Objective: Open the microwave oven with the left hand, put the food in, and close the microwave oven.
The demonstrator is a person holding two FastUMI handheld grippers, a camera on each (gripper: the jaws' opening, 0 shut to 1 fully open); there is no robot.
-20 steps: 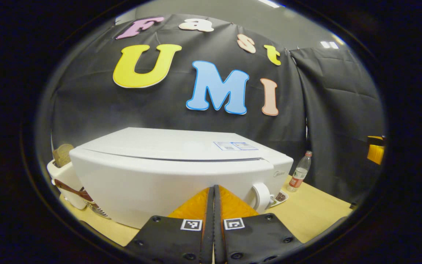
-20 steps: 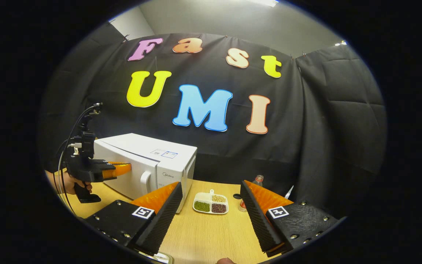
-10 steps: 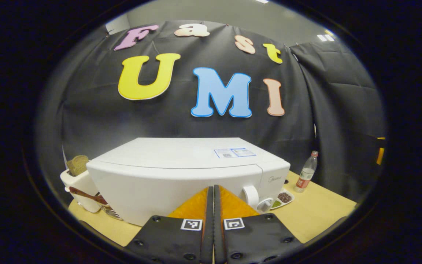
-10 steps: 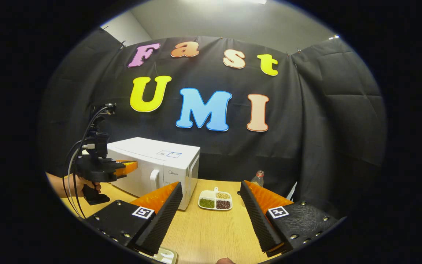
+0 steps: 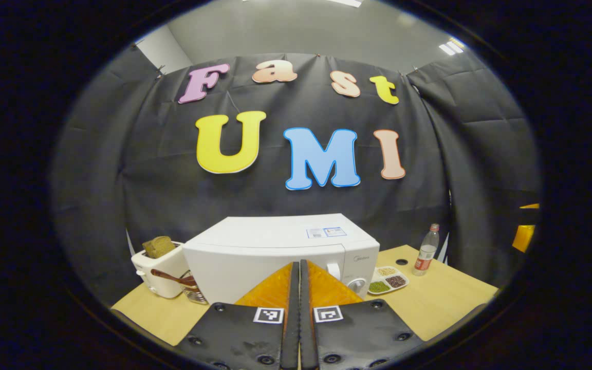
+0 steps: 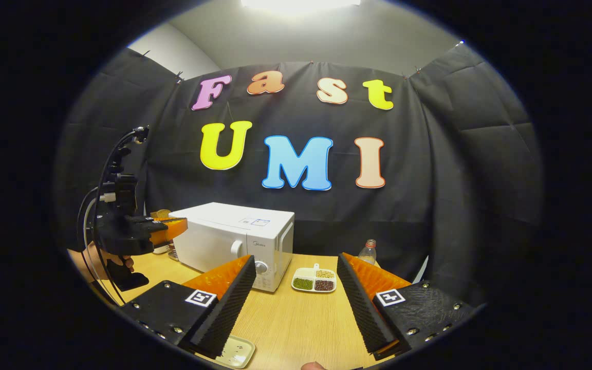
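Now both grippers have drawn well back from the microwave oven (image 5: 280, 254), which looked far bigger and closer in the left gripper view a second ago; its door sits flush and shut, so by my reckoning the closing step is done and the hands are retreating. Whether the food went inside I cannot tell, since nothing shows through the door

Largest first: the wooden bench (image 6: 296, 324) carries the microwave oven toward its back left. At the bench's back left corner, just beside the oven, stands a white toaster (image 5: 158, 267) with bread in its slot. To the oven's right lies a divided dish of beans (image 6: 314, 280), and behind it, near the back edge, a small bottle (image 5: 426, 250). A pale tray (image 6: 237, 352) lies at the front edge

The left gripper (image 5: 299, 270) has its fingers pressed together on nothing. The right gripper (image 6: 296, 288) is spread wide and empty, with the dish showing between its fingers
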